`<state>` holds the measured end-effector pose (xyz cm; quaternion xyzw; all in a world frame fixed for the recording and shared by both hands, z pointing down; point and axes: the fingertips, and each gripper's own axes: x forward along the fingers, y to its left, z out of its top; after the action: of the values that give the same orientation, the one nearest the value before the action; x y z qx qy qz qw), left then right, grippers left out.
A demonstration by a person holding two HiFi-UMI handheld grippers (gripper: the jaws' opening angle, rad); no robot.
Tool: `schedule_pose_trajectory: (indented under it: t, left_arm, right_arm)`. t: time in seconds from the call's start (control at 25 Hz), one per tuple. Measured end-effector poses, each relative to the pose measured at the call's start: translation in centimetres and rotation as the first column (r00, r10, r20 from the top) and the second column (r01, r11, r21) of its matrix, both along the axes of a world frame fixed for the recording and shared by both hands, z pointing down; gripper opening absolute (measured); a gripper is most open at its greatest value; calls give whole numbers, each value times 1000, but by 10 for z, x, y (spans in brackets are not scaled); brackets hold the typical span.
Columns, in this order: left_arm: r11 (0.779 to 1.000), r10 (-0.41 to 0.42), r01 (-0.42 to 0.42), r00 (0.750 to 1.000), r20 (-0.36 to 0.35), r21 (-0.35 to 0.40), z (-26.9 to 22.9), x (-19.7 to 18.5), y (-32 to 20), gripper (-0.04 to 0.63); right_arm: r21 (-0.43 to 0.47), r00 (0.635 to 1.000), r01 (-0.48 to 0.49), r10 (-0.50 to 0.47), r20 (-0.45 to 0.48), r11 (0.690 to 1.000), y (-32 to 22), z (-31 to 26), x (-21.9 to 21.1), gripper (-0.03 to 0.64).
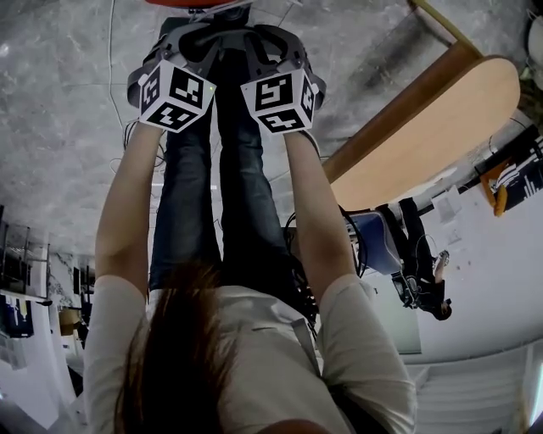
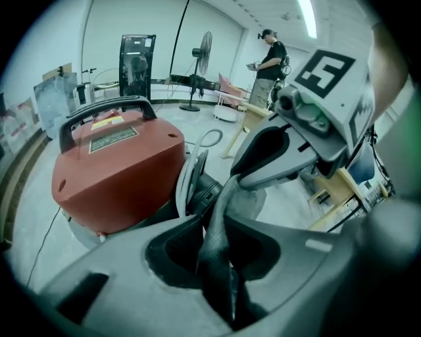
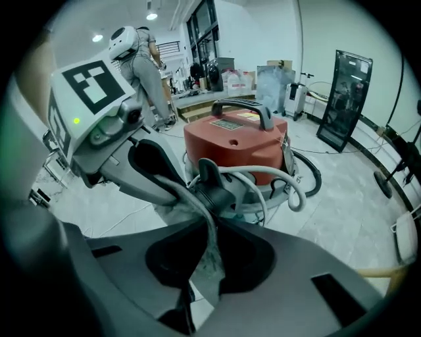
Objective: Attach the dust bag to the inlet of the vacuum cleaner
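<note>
The red vacuum cleaner [image 2: 118, 171] with a black handle stands on the floor in front of both grippers; only its edge [image 1: 191, 3] shows at the top of the head view. Its black inlet [image 3: 214, 191] faces me, beside a grey hose [image 3: 289, 184]. The dark grey dust bag [image 2: 217, 250] is stretched between the two grippers just before the inlet. My left gripper [image 2: 216, 214] is shut on one fold of the bag. My right gripper [image 3: 209, 230] is shut on another fold [image 3: 209, 263]. Side by side, the grippers [image 1: 193, 34] [image 1: 270, 36] point down over the vacuum.
A light wooden table [image 1: 424, 136] stands to my right. A person [image 2: 270, 59] stands at the back by a floor fan [image 2: 200, 59]. A black upright panel [image 3: 345, 99] leans at the far wall. A cable [image 2: 46, 230] runs across the floor.
</note>
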<state>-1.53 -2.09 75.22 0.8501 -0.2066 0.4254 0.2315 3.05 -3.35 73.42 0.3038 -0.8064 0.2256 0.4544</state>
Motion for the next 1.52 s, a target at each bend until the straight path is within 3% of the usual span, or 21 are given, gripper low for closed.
schedule_pose_trajectory:
  t: [0.2, 0.44, 0.68, 0.92, 0.96, 1.16, 1.28, 1.52]
  left_arm:
    - [998, 34, -33, 999, 19, -47, -2, -6, -3, 103]
    - [999, -22, 24, 999, 35, -49, -1, -9, 3, 91]
    - [995, -50, 53, 998, 38, -84, 3, -10, 3, 91]
    - [962, -196, 198, 980, 33, -186, 4, -11, 4, 94]
    - [954, -218, 220, 975, 36, -203, 4, -11, 3, 106]
    - [911, -284, 272, 959, 5, -311, -3, -15, 5, 225]
    - [905, -312, 296, 950, -2, -305, -11, -11, 4, 225]
    - [898, -357, 338, 934, -15, -281, -29, -4, -1, 222]
  right_arm:
    - [21, 996, -79, 78, 41, 997, 6, -1, -4, 47]
    - [-23, 1000, -9, 10, 15, 1000, 5, 3, -10, 49]
    - [-24, 999, -47, 48, 11, 999, 4, 4, -10, 51]
    - [-113, 998, -35, 41, 52, 993, 7, 4, -8, 71]
    - [-132, 996, -46, 56, 73, 990, 6, 4, -7, 119]
    - [-182, 986, -71, 96, 133, 981, 8, -1, -9, 159]
    - [-209, 979, -77, 113, 168, 975, 12, -4, -3, 212]
    - [-196, 981, -68, 102, 167, 978, 9, -17, -4, 222]
